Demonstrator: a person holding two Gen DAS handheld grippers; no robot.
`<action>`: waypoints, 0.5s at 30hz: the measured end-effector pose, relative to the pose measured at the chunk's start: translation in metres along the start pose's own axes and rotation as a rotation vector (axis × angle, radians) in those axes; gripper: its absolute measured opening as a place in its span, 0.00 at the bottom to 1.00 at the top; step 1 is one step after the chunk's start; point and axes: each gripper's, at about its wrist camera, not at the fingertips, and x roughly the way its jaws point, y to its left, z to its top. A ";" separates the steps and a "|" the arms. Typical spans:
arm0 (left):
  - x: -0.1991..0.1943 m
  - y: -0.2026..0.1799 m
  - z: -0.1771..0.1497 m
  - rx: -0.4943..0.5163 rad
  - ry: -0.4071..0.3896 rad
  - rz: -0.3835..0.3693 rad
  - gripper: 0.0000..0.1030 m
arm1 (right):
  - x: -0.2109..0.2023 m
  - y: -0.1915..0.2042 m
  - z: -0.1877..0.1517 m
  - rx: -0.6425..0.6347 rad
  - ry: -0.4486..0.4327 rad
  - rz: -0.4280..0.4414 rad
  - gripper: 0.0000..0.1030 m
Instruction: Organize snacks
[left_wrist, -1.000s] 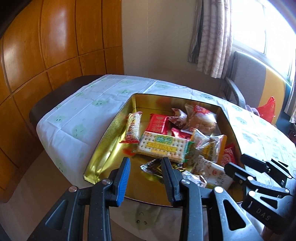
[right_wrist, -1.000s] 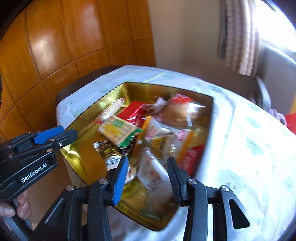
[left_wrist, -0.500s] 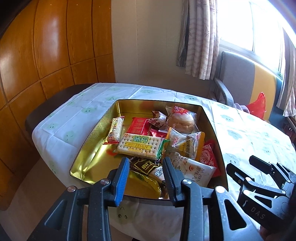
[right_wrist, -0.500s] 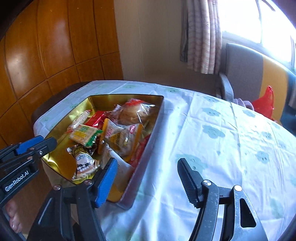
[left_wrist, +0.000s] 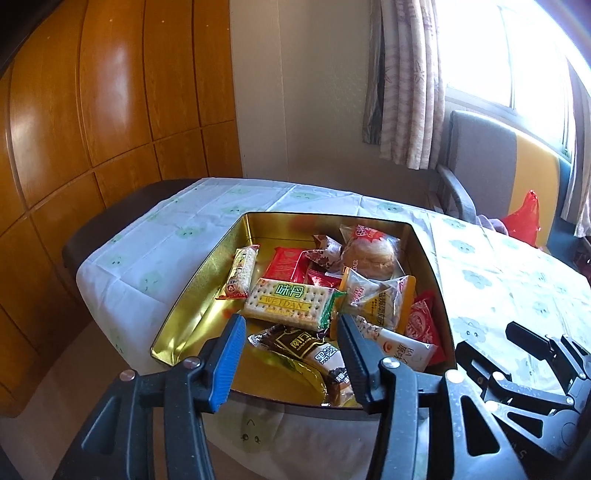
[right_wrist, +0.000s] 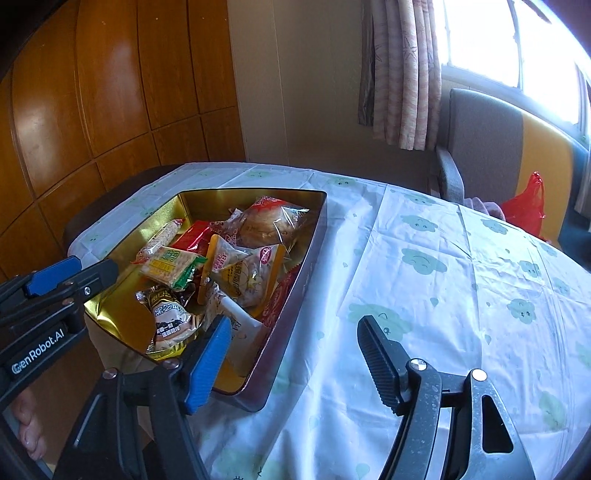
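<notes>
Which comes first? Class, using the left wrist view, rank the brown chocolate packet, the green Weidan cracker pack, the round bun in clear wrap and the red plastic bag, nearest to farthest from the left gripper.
1. Brown chocolate packet: between the left gripper's fingertips, at the tin's near end.
2. Green Weidan cracker pack: mid-tin, just beyond.
3. Round bun: tin's far right corner.
4. Red plastic bag: on the chair, beyond the table.

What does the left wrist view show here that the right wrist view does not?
Only the left wrist view shows the tin's left wall and the cloth beyond it. Only the right shows the tin's outer right side and the holder's fingers. Both share the cracker pack, bun, chair and red bag.
</notes>
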 end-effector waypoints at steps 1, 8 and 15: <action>0.000 0.001 0.000 -0.004 0.000 0.000 0.51 | 0.000 0.000 0.000 0.000 -0.001 -0.001 0.70; 0.000 0.004 -0.001 -0.004 -0.005 0.005 0.51 | 0.000 0.003 0.000 -0.005 -0.002 -0.001 0.70; 0.000 0.006 -0.001 -0.007 -0.008 0.007 0.51 | -0.001 0.005 0.000 -0.010 -0.005 -0.004 0.71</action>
